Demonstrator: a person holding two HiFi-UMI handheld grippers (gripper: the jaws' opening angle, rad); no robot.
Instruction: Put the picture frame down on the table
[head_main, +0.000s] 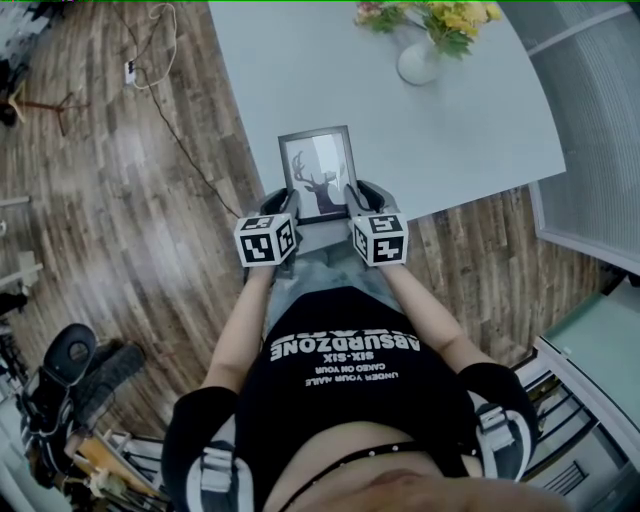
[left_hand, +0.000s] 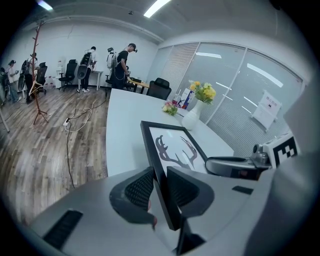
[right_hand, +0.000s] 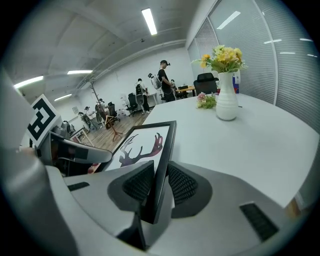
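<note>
A black picture frame with a deer print hangs tilted over the near edge of the pale table; whether it touches the tabletop I cannot tell. My left gripper is shut on the frame's left edge. In the left gripper view that gripper has the frame's black edge pinched between both ribbed pads. My right gripper is shut on the right edge. In the right gripper view it clamps the frame the same way. Each gripper also sees the other: the right gripper and the left gripper.
A white vase of yellow flowers stands at the table's far side, also seen as the vase. A cable trails over the wooden floor to the left. A coat stand, office chairs and people are far back. Glass walls with blinds run along the right.
</note>
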